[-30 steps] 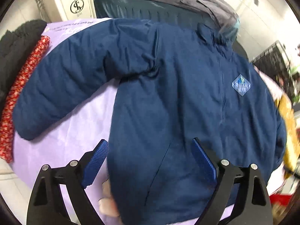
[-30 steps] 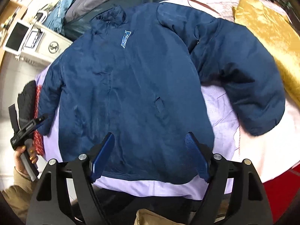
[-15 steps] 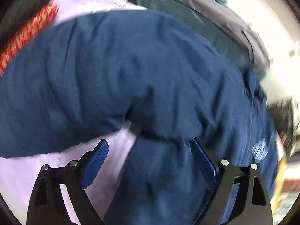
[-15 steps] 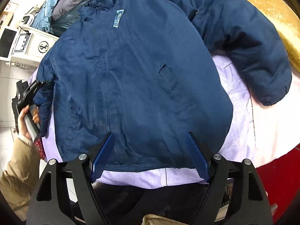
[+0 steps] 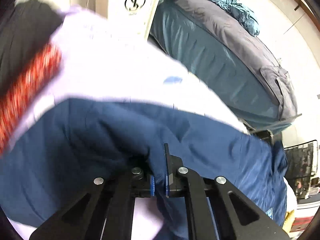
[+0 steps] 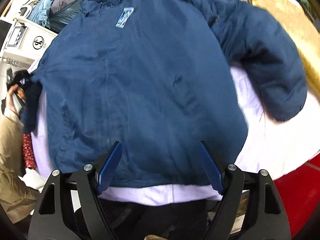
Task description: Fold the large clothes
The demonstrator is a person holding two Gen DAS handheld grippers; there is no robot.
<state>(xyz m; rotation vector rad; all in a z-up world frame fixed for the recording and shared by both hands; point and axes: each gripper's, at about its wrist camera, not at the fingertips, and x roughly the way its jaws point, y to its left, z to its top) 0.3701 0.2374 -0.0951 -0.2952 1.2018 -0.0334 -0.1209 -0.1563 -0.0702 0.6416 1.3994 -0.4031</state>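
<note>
A navy blue jacket (image 6: 144, 80) lies front up on a lilac sheet (image 6: 260, 140), collar at the far side. My right gripper (image 6: 160, 166) hovers open over the jacket's hem with nothing between its fingers. One sleeve (image 6: 270, 76) curves out to the right. At the left edge a hand holds my left gripper (image 6: 19, 78) at the other sleeve (image 6: 32, 100). In the left wrist view that gripper (image 5: 159, 160) is closing its jaws, and a fold of the navy sleeve (image 5: 90, 140) is pinched between the blue pads.
A white appliance (image 6: 26, 40) and a pile of teal and grey coats (image 5: 220, 50) stand behind the sheet. Red patterned cloth (image 5: 26, 84) lies at the left edge, gold fabric (image 6: 290, 30) at the right. A tan sleeve (image 6: 10, 150) and red floor (image 6: 296, 190) flank the near side.
My left gripper swept from the jacket's body out to the left sleeve and shut on its fabric. The right gripper dropped slightly closer to the hem and stayed open.
</note>
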